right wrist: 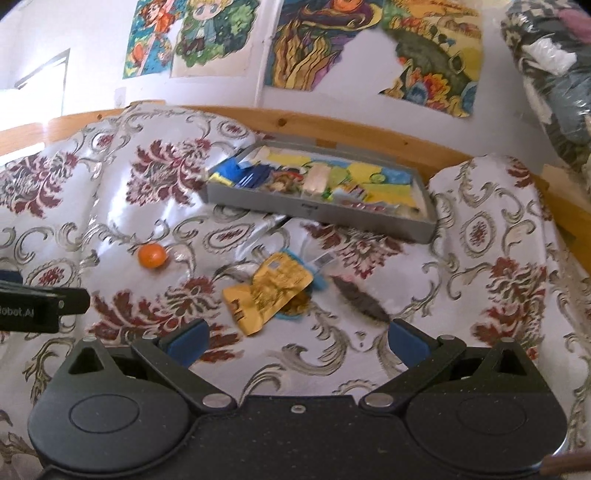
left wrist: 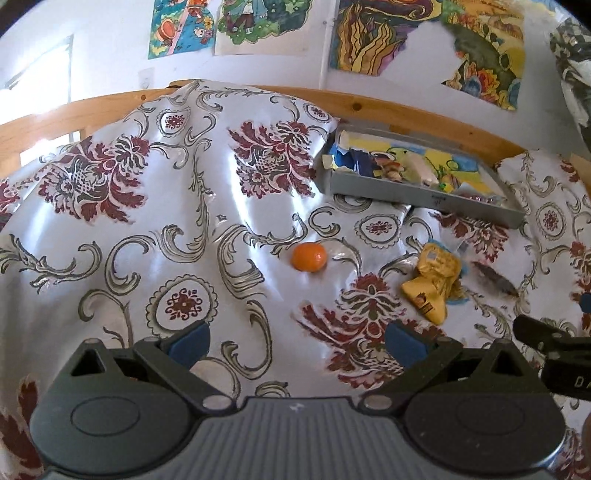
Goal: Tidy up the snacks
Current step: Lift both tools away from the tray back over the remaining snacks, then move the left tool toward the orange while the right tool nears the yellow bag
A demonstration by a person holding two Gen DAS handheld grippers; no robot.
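A small orange mandarin lies loose on the flowered cloth. To its right is a crumpled yellow snack packet, and beside that a dark flat wrapper. A grey tray holding several colourful snack packets sits farther back. My left gripper is open and empty, short of the mandarin. Just behind the yellow packet, my right gripper stands open with nothing between its blue pads.
The flowered, shiny cloth is rumpled into humps at the left and right. A wooden rail runs behind it, below a white wall with colourful posters. The other gripper's body shows at each view's edge.
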